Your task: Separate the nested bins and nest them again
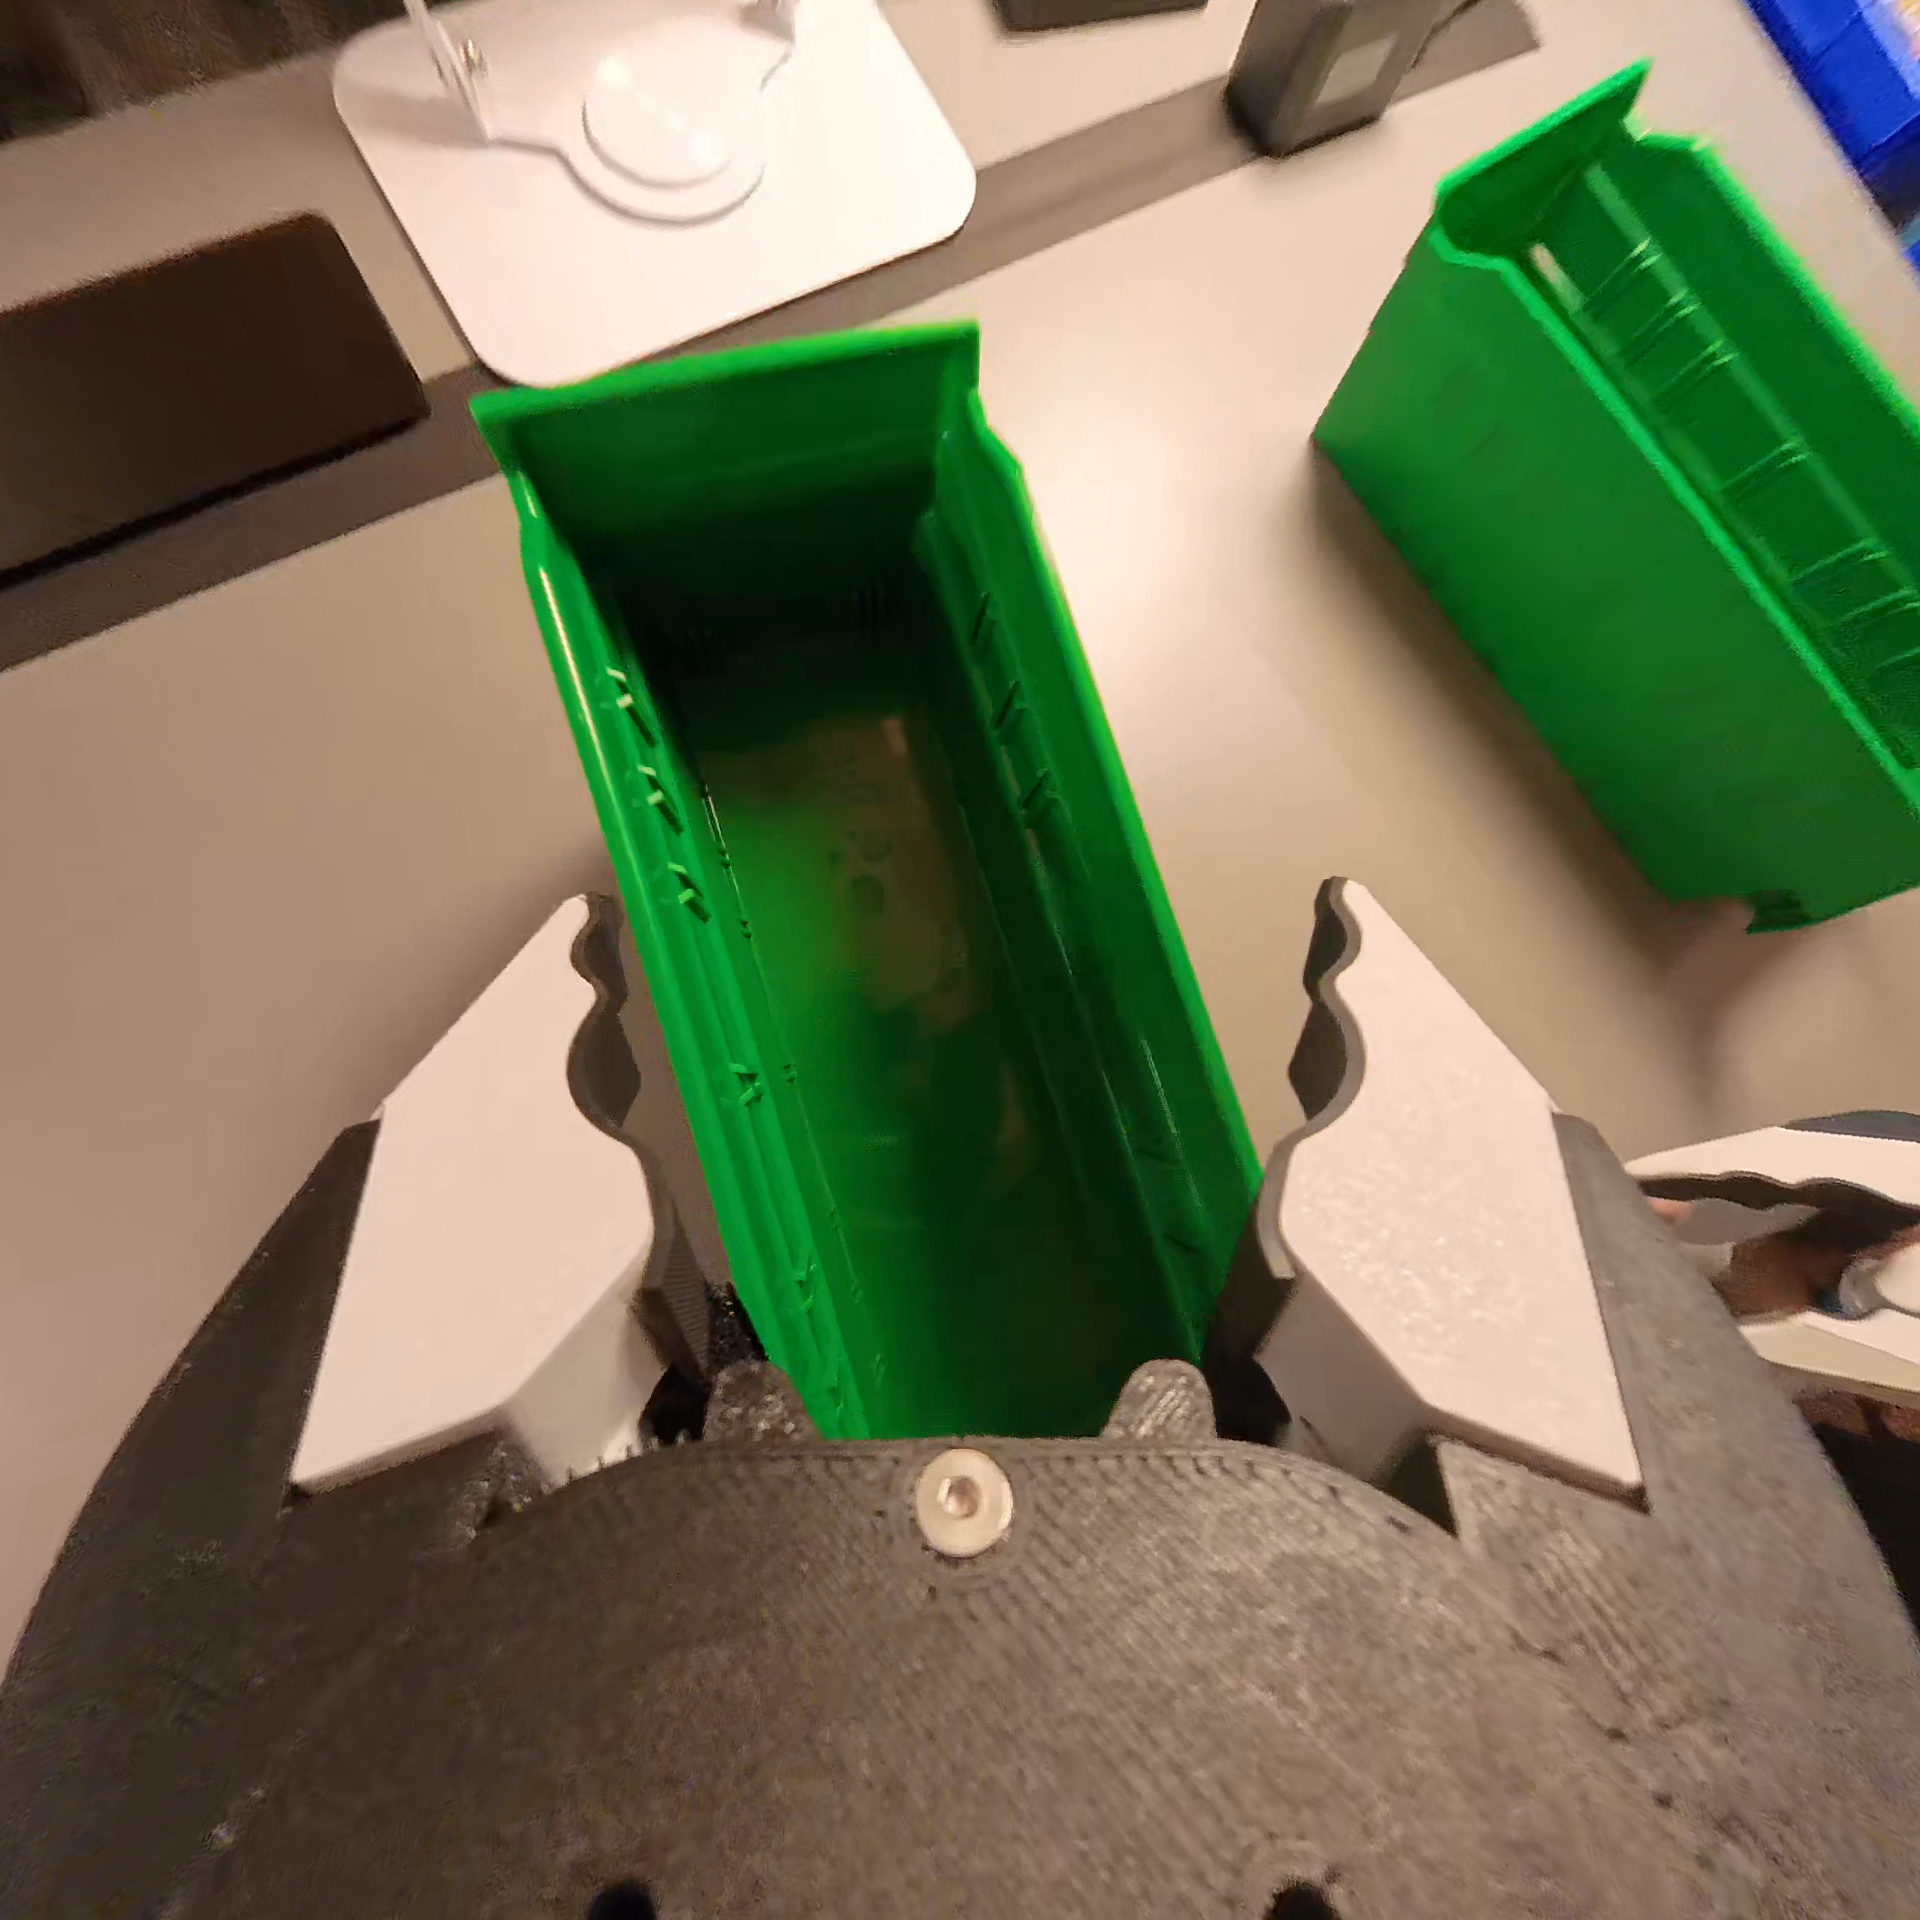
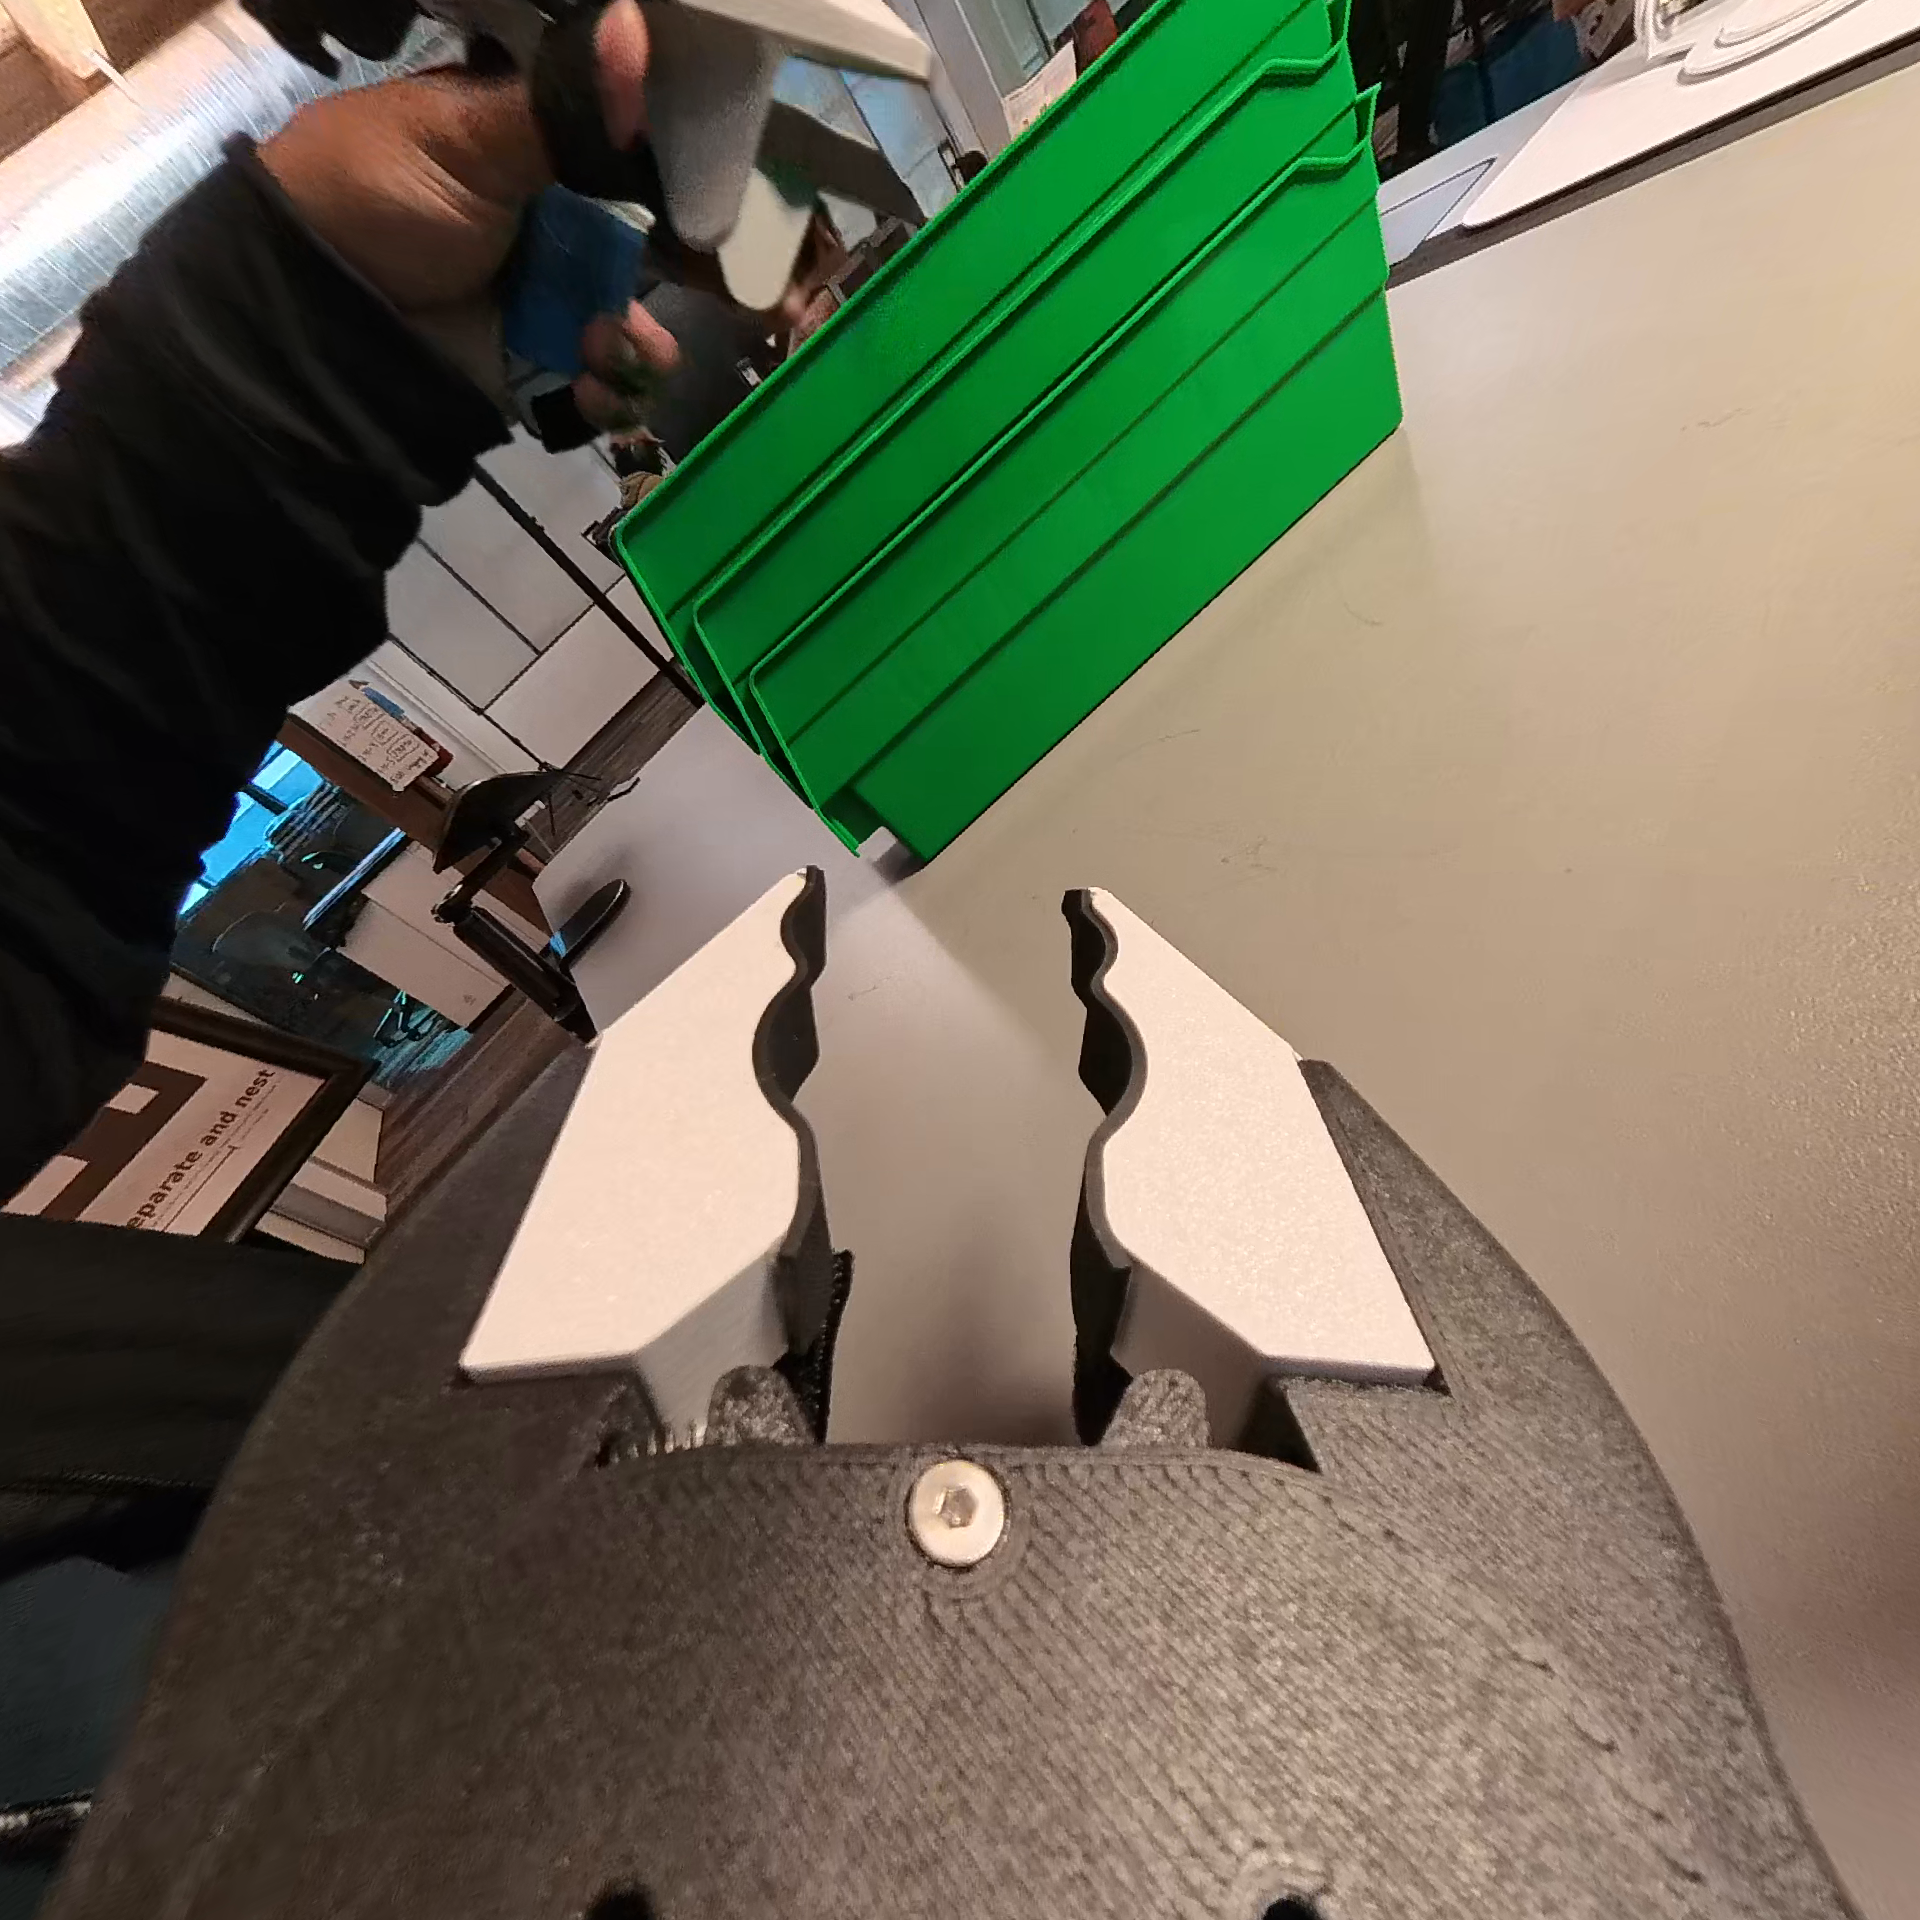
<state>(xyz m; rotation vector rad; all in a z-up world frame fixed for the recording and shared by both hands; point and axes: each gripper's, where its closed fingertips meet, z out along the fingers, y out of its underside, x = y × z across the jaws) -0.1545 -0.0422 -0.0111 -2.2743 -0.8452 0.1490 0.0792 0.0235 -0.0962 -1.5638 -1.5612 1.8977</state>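
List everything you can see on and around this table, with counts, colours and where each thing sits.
Bin: two, green; one between the left fingers, one apart to its right.
Stand base: one, white, far edge.
Pad: one, dark, far left.
Box: one, dark grey, far edge.
Table: one, beige.
Left hand-held gripper: fingers spread wide around the bin.
Right hand-held gripper: open, empty, low over the table.
Hand: one, with a black sleeve.

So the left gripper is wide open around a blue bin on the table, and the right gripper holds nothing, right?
Not quite: the bin between the left gripper fingers is green, not blue, as the left wrist view shows. The right gripper is indeed empty.
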